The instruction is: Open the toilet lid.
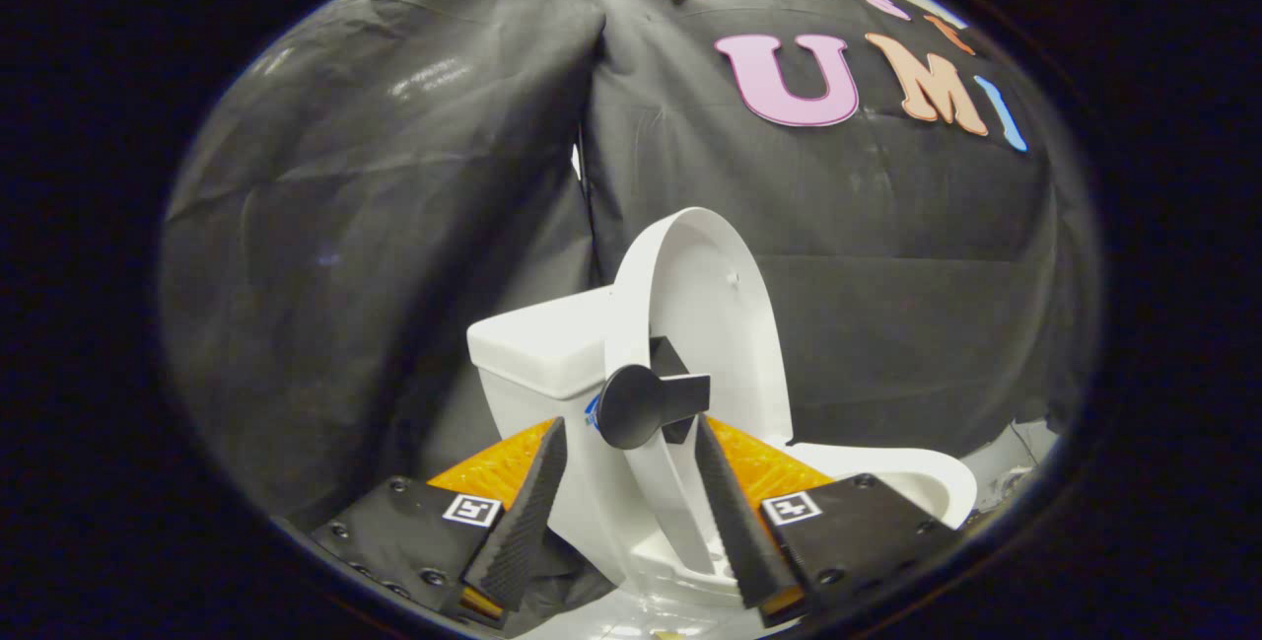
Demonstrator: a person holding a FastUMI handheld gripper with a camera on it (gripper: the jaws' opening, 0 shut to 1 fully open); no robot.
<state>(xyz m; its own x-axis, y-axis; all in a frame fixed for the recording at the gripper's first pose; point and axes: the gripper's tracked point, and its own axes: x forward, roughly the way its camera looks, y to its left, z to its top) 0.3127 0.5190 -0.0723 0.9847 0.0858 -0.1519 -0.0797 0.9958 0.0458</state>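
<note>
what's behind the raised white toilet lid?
The white cistern stands behind the raised white lid, black booth cloth beyond. The lid hides its right part. Open gripper straddles the lid's edge.

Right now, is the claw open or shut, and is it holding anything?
Claw: open, holding nothing. The raised toilet lid and its black handle sit just ahead, between the two fingers, which press on neither.

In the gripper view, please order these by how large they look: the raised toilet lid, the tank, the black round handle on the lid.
1. Toilet lid, raised, largest.
2. Tank, though the lid hides part of it.
3. Black handle, smallest, just ahead of the open fingers.
</note>
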